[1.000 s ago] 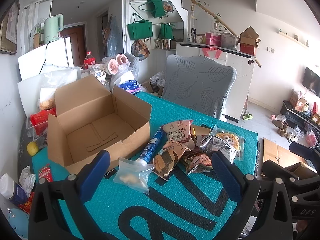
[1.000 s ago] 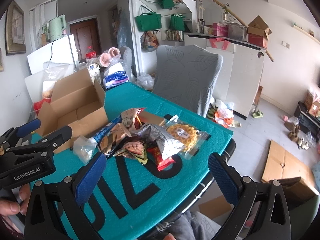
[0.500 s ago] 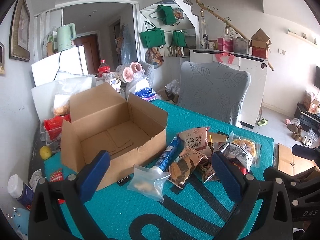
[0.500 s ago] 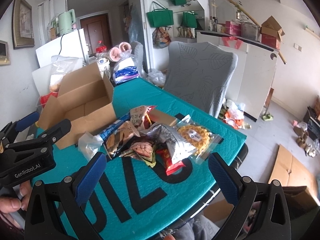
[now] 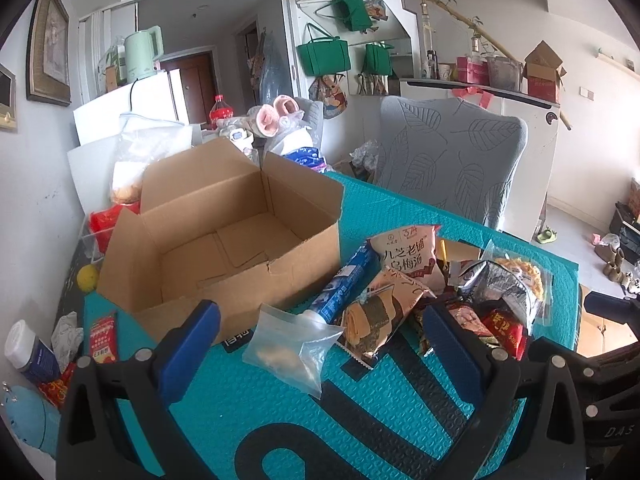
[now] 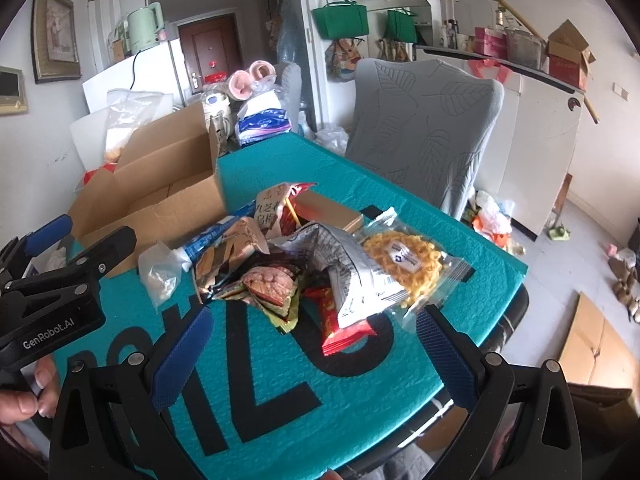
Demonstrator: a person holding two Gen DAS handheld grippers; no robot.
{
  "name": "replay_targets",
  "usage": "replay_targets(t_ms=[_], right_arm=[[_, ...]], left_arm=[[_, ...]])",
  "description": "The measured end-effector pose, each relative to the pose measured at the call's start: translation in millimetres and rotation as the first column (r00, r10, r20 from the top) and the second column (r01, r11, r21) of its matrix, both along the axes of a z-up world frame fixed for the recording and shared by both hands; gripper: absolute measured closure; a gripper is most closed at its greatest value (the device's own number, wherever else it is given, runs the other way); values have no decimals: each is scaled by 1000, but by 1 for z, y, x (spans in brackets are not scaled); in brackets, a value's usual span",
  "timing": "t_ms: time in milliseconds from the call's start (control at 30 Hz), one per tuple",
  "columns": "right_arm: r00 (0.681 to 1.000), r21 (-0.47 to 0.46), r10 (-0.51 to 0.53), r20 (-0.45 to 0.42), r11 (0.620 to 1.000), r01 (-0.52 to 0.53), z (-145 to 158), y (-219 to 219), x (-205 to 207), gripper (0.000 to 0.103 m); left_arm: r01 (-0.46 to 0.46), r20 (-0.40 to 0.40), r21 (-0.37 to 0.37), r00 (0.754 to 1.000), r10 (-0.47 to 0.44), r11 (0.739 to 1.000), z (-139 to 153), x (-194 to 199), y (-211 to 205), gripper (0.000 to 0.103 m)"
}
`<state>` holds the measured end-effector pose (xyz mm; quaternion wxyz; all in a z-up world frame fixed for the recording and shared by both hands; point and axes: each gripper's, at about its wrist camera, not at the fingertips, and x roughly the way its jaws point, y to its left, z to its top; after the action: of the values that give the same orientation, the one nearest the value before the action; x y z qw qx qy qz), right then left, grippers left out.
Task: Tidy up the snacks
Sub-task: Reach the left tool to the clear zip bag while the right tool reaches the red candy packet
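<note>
Nearing the cardboard box [image 5: 224, 248], both hand-held grippers stay spread wide

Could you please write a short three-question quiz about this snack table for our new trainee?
1. True or false: the cardboard box already holds snacks.
2. Which item lies nearest the box's front wall: (a) the noodle packet, (b) the clear zip bag, (c) the red packet?
3. Fill in: the left gripper and the right gripper are both ____, holding nothing.

Key
1. False; only bare cardboard shows inside.
2. b; it sits just in front of the box, at the pile's left edge.
3. open; their blue pads stand wide apart above the teal mat.
</note>
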<state>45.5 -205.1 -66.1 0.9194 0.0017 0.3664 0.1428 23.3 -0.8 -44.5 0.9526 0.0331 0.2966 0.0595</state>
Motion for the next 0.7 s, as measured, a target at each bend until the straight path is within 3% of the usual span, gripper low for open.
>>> replay_targets(t_ms=[233, 467, 600, 700], right_arm=[[998, 19, 44, -48, 999, -43, -24, 3, 23, 0], [995, 50, 78, -60, 996, -75, -34, 10, 37, 0], [995, 77, 84, -51, 994, -80, -36, 17, 42, 0], [995, 88, 84, -51, 993, -80, -37, 19, 46, 0]], left_arm=[[-51, -98, -18, 994, 49, 999, -35, 23, 17, 0], [-105, -149, -63, 984, 95, 992, -50, 37, 43, 0], [-78, -202, -101, 978, 56, 992, -59, 51, 55, 0], [-51, -262, -168, 965, 6, 984, -66, 61, 62, 0]])
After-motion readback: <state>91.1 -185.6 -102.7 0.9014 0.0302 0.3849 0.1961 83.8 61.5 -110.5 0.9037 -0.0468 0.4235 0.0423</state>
